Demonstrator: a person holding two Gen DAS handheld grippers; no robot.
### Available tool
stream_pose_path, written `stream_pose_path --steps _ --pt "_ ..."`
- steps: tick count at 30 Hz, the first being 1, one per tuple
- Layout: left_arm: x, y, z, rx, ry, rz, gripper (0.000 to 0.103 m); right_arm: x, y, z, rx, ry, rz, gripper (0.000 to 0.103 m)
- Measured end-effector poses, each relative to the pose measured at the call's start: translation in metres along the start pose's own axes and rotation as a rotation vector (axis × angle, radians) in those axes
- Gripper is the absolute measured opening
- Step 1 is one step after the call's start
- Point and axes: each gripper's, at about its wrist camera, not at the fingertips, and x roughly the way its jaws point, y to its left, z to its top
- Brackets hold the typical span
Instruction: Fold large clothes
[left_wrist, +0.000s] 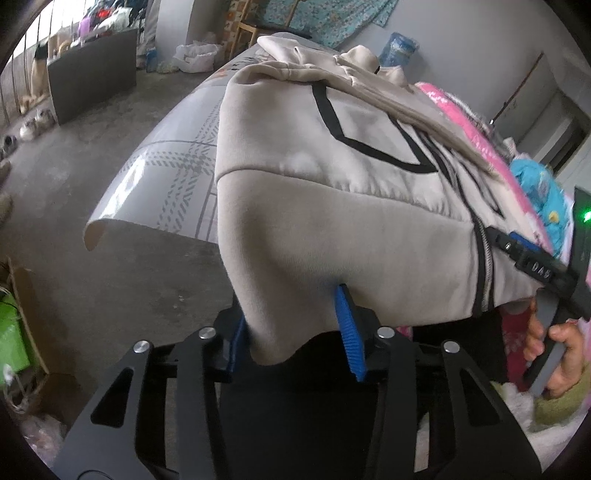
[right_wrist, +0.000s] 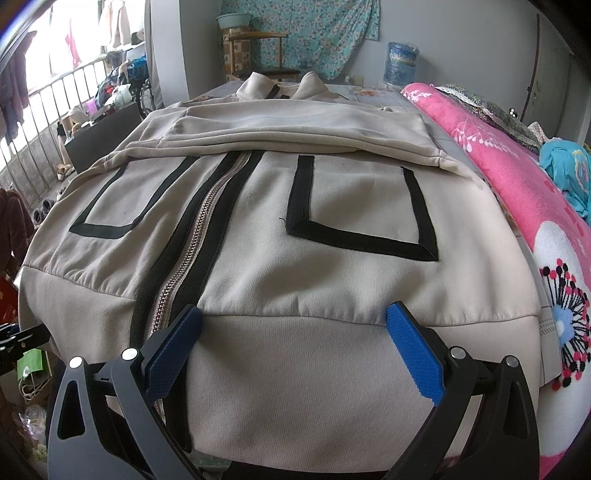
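Cluttered bedroom, bed (right_wrist: 373, 98) under beige zip jacket (right_wrist: 325, 206), sleeves folded across chest. Left gripper (left_wrist: 295, 328) pinches hem corner; right gripper (right_wrist: 295, 332) spread wide over hem band (right_wrist: 295, 369), gripping nothing. Thick, soft fleece likely limp, heavyish; hem corners best holds.
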Motion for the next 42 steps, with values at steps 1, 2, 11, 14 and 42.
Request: stream_pose_path --steps 1,2,11,14,42 --pt "-0.001 -0.003 0.0 0.015 -0.001 0.013 0.038 0.0 0.0 0.0 0.0 0.0 0.0 0.097" --pt "-0.002 -0.006 0.0 0.034 -0.001 0.031 0.036 0.0 0.0 0.0 -0.001 -0.001 0.0 0.097" --pt "-0.013 -0.02 -0.003 0.122 -0.011 0.128 0.019 0.0 0.0 0.0 0.0 -0.001 0.0 0.097" --pt "-0.015 -0.023 -0.003 0.144 -0.01 0.157 0.017 0.0 0.0 0.0 0.0 -0.001 0.0 0.097" --pt "-0.014 -0.035 -0.002 0.244 0.008 0.216 0.012 -0.075 -0.099 -0.063 0.128 0.14 -0.009 0.083"
